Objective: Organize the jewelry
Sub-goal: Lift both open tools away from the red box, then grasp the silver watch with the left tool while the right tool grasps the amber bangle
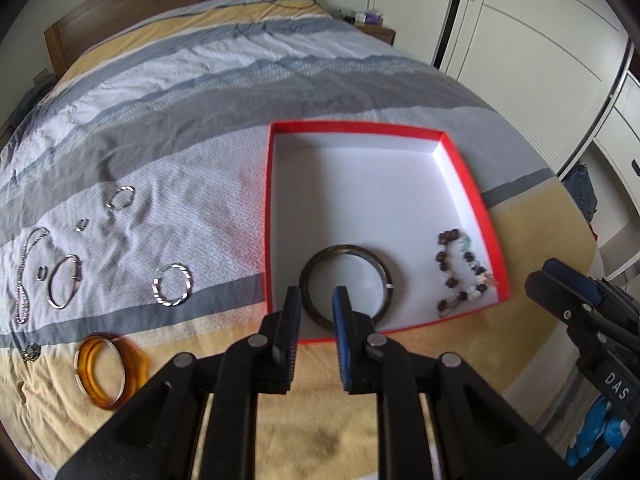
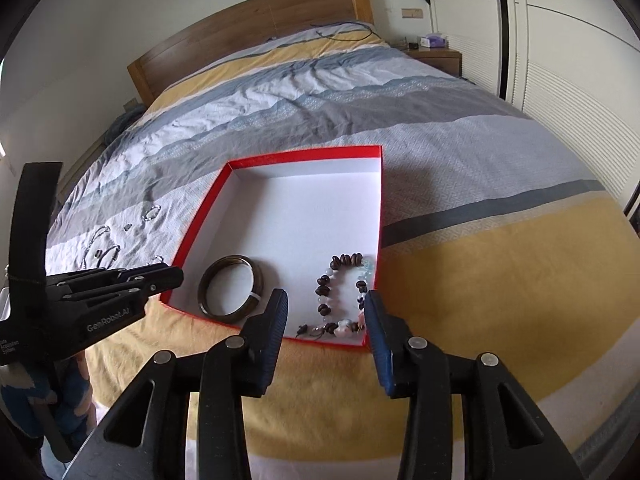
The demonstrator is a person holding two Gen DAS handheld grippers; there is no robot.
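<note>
On striped yellow-grey bedspread: shallow red-rimmed cardboard box with white floor. Inside, near front edge: dark round bangle lying flat, brown-and-pale beaded bracelet beside it, apart. Left gripper above bangle, jaws narrowly parted, nothing between. Right gripper over bracelet, jaws wider apart, empty. Loose on cover, left of box: amber bangles, twisted silver hoop, silver rings, chain.
</note>
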